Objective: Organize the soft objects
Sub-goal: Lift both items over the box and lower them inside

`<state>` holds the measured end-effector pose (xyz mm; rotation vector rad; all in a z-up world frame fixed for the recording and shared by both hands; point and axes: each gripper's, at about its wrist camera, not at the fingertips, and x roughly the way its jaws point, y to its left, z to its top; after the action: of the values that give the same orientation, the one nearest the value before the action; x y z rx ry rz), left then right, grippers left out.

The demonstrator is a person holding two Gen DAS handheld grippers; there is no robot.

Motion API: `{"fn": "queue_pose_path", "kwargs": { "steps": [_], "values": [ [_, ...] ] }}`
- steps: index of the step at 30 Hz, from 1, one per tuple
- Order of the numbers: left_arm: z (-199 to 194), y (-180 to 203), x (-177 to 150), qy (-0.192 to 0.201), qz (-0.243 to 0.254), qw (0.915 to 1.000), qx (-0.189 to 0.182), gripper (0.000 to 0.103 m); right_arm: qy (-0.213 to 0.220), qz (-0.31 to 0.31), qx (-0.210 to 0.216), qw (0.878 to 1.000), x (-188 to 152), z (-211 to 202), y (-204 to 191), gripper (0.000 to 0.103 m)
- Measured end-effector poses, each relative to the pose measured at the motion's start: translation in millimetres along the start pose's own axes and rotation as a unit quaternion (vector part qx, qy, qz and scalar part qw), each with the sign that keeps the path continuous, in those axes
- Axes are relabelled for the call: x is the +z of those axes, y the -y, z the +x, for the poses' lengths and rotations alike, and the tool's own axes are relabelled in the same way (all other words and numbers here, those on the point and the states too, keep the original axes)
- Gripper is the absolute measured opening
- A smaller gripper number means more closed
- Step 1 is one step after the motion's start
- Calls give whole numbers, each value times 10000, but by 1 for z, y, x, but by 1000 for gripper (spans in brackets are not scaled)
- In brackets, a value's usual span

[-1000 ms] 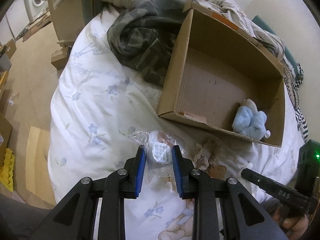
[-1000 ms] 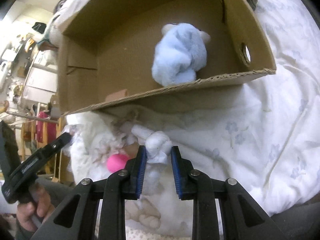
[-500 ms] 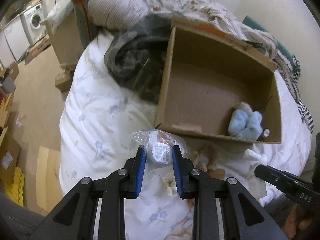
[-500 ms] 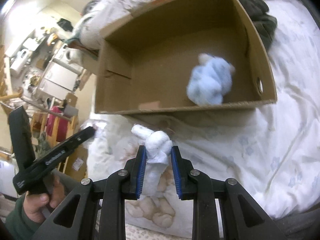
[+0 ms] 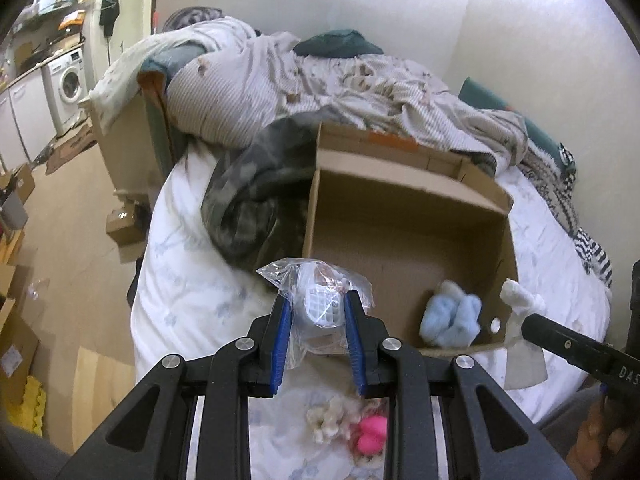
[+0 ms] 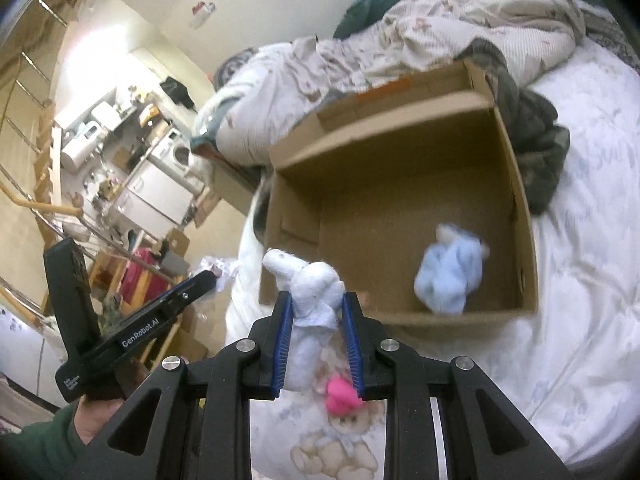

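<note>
My left gripper [image 5: 318,312] is shut on a clear plastic bag with a white toy inside [image 5: 320,300], held in the air in front of the near wall of an open cardboard box [image 5: 408,188]. My right gripper [image 6: 316,312] is shut on a white plush toy [image 6: 308,284], also lifted, near the box's [image 6: 524,216] front left corner. A light blue plush [image 5: 450,318] lies inside the box, also in the right wrist view [image 6: 448,276]. A pink soft toy [image 5: 372,436] and a cream fluffy one [image 5: 330,420] lie on the bed below.
The box stands on a white floral duvet [image 5: 188,280]. A dark camouflage garment [image 5: 256,196] lies left of the box. Rumpled striped bedding [image 5: 320,76] is piled behind. The bed's edge drops to a wooden floor [image 5: 68,240] on the left.
Both grippers have risen from the bed with their loads and pulled back, so the box looks smaller and lower. The pink toy now shows on the duvet below.
</note>
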<state>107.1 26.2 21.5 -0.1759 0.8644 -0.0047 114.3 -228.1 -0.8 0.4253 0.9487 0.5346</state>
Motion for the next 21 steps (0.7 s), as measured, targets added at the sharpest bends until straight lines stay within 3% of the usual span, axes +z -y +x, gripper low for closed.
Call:
{"fn": "queue_pose_path", "kwargs": {
  "steps": [9,13,21],
  "values": [
    [29,18,25,149,446,9989,-15,24,307,-38,-339,9989,25,11,22,27],
    [47,24,14,179,674,9976,-1,24,130,396,-503,9979,19,26,43,27],
    [68,32,8,-33,666,9974,-270,24,-149,451,-765,9959,16,45,55,27]
  ]
}}
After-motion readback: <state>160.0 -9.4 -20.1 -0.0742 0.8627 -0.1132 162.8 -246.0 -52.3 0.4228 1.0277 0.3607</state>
